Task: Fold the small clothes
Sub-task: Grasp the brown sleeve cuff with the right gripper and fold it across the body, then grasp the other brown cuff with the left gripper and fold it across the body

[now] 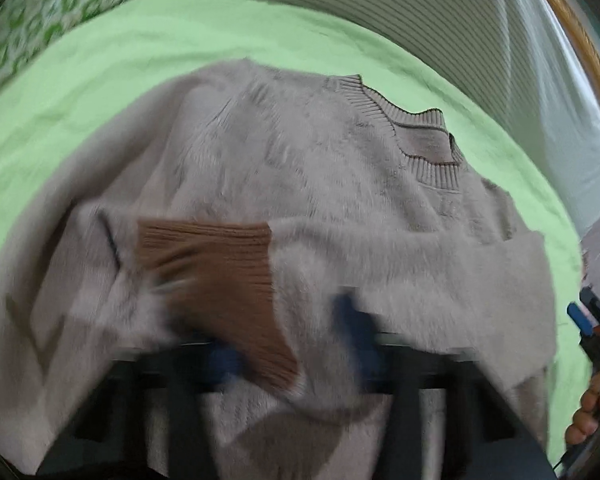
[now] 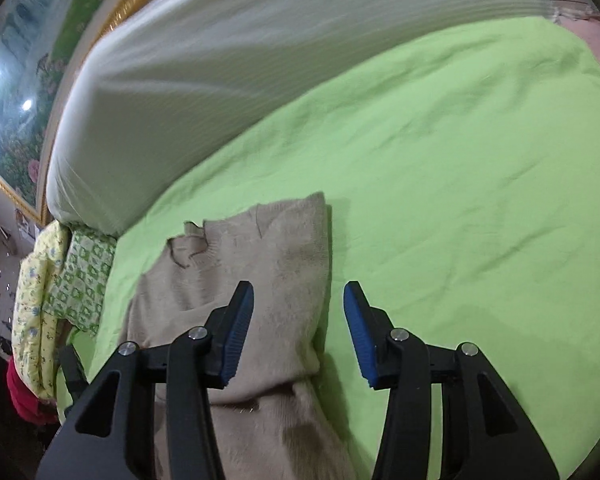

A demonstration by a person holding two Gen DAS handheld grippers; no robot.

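Note:
A fuzzy beige sweater (image 1: 320, 184) lies on the green bed sheet (image 1: 100, 92), collar (image 1: 416, 132) toward the far right. One sleeve is folded across the body, and its brown ribbed cuff (image 1: 216, 272) lies over my left gripper (image 1: 284, 344). That gripper is blurred; its blue pads stand apart with the cuff draped between them. In the right wrist view the sweater (image 2: 268, 280) lies at lower left. My right gripper (image 2: 298, 336) is open and empty above the sweater's right edge. The right gripper also shows in the left wrist view (image 1: 592, 332).
A white striped cushion or headboard (image 2: 220, 60) runs along the far side of the bed. A patterned green pillow (image 2: 84, 276) and yellow quilt (image 2: 40, 320) lie at the left. A framed flower picture (image 2: 16, 80) hangs behind. Green sheet (image 2: 480, 200) spreads right.

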